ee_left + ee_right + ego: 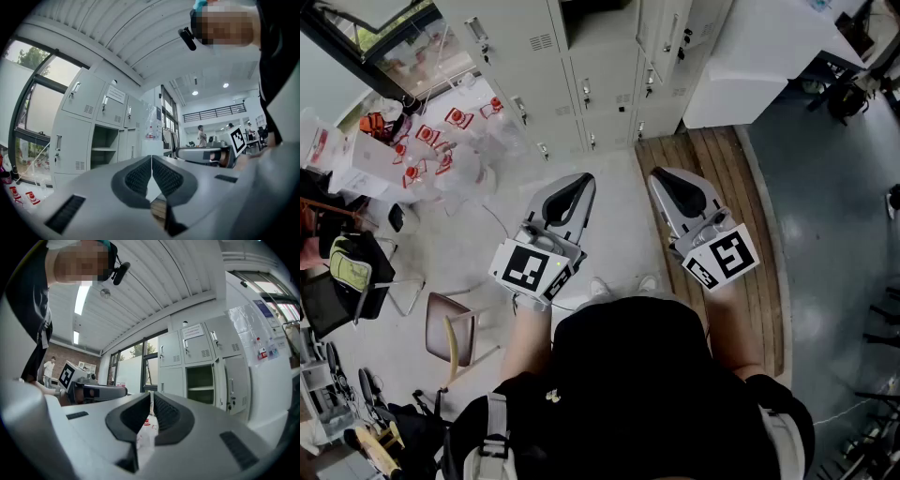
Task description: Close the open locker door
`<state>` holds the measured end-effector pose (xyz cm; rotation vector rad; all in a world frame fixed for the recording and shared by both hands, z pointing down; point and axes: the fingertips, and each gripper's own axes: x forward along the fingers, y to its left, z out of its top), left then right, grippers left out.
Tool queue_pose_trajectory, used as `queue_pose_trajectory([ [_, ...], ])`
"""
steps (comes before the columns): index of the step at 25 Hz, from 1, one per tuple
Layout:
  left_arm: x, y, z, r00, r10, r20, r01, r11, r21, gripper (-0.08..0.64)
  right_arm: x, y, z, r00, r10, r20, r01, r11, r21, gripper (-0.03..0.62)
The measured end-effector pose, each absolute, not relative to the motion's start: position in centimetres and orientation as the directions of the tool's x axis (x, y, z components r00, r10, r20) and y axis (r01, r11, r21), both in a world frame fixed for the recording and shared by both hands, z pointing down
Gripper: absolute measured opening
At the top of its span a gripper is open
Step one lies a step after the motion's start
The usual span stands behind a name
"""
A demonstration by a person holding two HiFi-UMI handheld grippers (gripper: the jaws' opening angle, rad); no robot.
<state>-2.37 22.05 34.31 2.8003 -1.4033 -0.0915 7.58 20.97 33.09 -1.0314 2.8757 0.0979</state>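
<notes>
**Two closed grippers held level before a bank of lockers with one door open**

Head view: the person, in a black top (pixel 647 375), stands on a pale floor (pixel 619 202) and holds both tools out in front, side by side and apart. The left gripper (pixel 578 181) and the right gripper (pixel 666 176) both point toward a bank of grey lockers (pixel 553 66) that lines the far edge of the floor. A strip of wooden planking (pixel 722 178) runs along the right edge of the floor, under the right tool. Clear bags with red labels (pixel 441 141) lie heaped at the far left corner, by the window. A chair (pixel 450 337) stands near the left edge.

Left gripper view: the left gripper (pixel 151 161) has its ribbed pads (pixel 138 178) meeting at the tips. Nothing is between them. The open compartment (pixel 105 145), with a shelf across it, lies beyond the jaws and to their left, well apart from them.

Right gripper view: the right gripper (pixel 152 398) is likewise closed, with only a thin slit between the pads, and it holds nothing. The open compartment (pixel 200 383) appears to the right of the jaws. Its door (pixel 230 380) stands swung out on the compartment's right side, with the handle and lock facing the camera. Neither tool touches the door or the lockers.
</notes>
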Motion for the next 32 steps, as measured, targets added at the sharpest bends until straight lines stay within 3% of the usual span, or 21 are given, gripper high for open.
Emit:
queue_pose_trajectory([
  [19, -8.1, 20.0, 36.3, 0.631, -0.775, -0.037, -0.772, -0.631, 0.078, 0.025, 3.7, 18.3, 34.3, -0.703, -0.701, -0.118, -0.701, 0.711, -0.052, 0.046],
  [32, -4.8, 9.7, 37.8, 0.626, -0.78, 0.012, -0.778, -0.623, 0.085, 0.026, 6.8, 7.7, 35.6, -0.714, -0.689, -0.12, -0.684, 0.724, -0.087, 0.046],
])
